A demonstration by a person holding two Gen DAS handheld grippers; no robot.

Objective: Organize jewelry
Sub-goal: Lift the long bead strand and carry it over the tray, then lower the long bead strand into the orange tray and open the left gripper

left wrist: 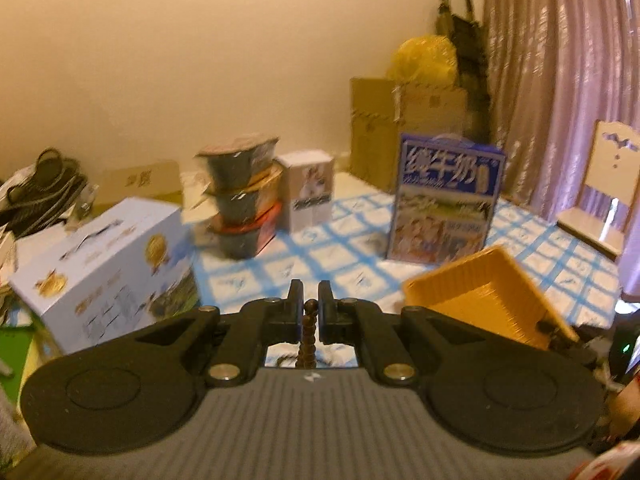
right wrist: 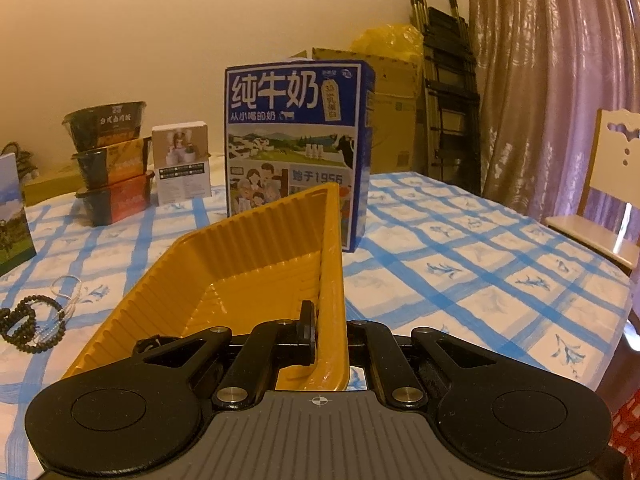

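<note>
My left gripper (left wrist: 310, 306) is shut on a brown bead bracelet (left wrist: 308, 336) that hangs between its fingers above the table. My right gripper (right wrist: 326, 328) is shut on the right wall of an orange ribbed plastic tray (right wrist: 224, 280) and holds it tilted above the tablecloth; its right finger is hidden behind the wall. The tray also shows at the right of the left wrist view (left wrist: 480, 292). Dark bead bracelets with a white cord (right wrist: 36, 322) lie on the table left of the tray.
A blue milk carton box (right wrist: 298, 148) stands just behind the tray. Stacked noodle bowls (right wrist: 108, 160) and a small white box (right wrist: 182, 162) stand at the back left. A white-blue box (left wrist: 108, 268) sits left. A chair (right wrist: 608, 184) stands at the table's right edge.
</note>
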